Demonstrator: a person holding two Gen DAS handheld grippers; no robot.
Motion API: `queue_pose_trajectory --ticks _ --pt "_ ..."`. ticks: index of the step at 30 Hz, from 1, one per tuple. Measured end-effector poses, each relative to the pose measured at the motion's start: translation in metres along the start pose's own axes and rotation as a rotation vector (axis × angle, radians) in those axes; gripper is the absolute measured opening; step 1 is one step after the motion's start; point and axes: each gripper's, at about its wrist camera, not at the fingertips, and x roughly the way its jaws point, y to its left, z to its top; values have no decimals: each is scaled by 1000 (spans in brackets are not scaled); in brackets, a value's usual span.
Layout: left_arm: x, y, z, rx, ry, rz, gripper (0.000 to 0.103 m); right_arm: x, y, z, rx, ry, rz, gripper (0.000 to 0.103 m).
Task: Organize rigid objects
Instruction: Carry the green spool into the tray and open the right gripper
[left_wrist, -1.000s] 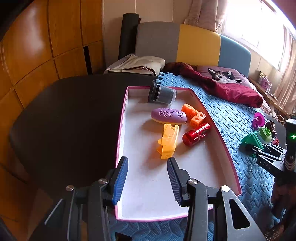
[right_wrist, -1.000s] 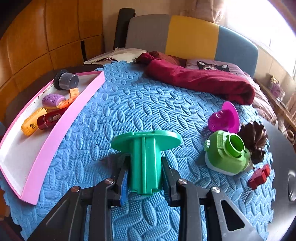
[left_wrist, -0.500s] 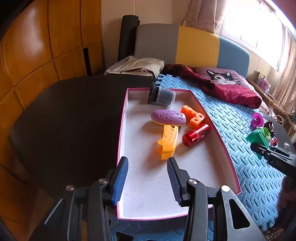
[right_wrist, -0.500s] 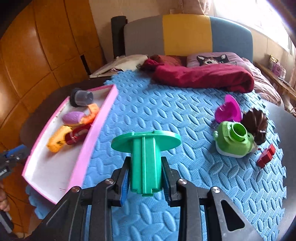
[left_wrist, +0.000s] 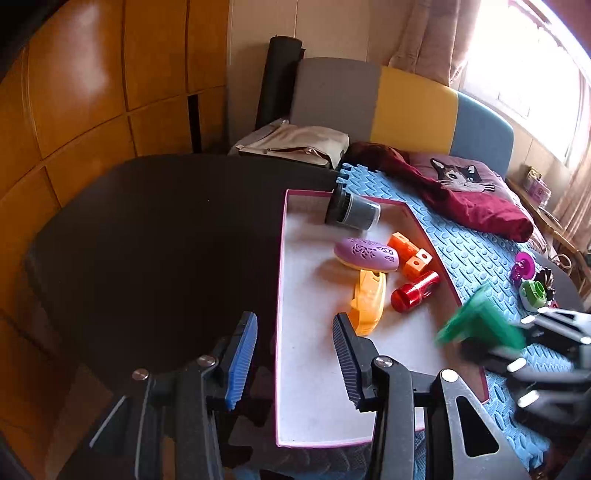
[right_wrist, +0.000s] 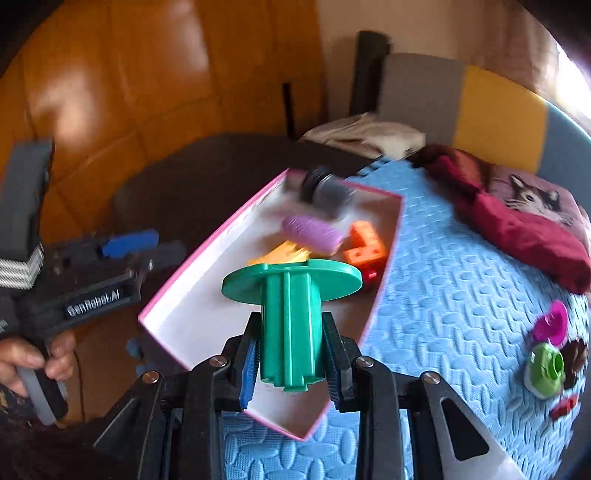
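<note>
The right hand-held gripper (right_wrist: 291, 363) clenches a green spool (right_wrist: 290, 314) above the pink tray (right_wrist: 207, 243) holding five toys; the left hand-held gripper (left_wrist: 293, 354) gapes empty, four toys (right_wrist: 546, 369) waiting on the mat to the right.

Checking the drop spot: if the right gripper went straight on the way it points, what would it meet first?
Probably the white floor of the pink tray, short of the orange block; the green spool it holds leads. Depth is unclear.
</note>
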Motion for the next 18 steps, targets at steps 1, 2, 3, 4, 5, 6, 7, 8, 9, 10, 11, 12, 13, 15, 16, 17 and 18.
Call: queue_pose_trajectory --ticks 1,2,3,4,5,6,7,8,9,10,11,12,13,15,16,17,18 --pt "1 0 -1 0 6 0 43 10 3 2 -19 31 8 30" --pt "2 1 -3 0 12 -2 43 22 6 4 -35 69 17 30" --pt "3 1 -3 1 16 -4 43 32 7 5 -48 90 5 30" --pt "4 0 -4 2 19 -5 43 42 6 6 -58 105 -28 30" --pt "5 0 -5 3 21 -6 43 54 1 7 -60 122 -66 30" --pt "6 0 -6 6 24 -7 43 63 -4 9 -49 135 -98 30" --pt "6 -1 -6 8 26 -9 43 68 -10 9 -32 139 -111 29" --pt "6 -1 -6 10 26 -8 43 70 -20 12 -4 115 -106 30" --pt "7 -1 -7 11 25 -8 43 71 -25 13 20 110 -121 30" --pt "7 0 -7 10 27 -8 43 71 -31 15 46 102 -142 30" --pt "8 0 -6 9 30 -8 43 71 -35 16 56 95 -146 30" --pt "9 1 -7 8 31 -9 43 70 -37 17 59 88 -142 30" --pt "9 1 -7 9 30 -8 43 70 -37 17 60 85 -142 30" --pt "10 2 -7 6 31 -5 43 71 -34 17 50 80 -145 30" --pt "10 2 -7 3 32 -5 43 70 -33 15 47 75 -143 31" --pt "10 3 -7 2 32 -4 43 69 -31 14 46 68 -144 32" --pt "9 3 -7 2 31 -2 43 68 -29 13 45 64 -142 34"
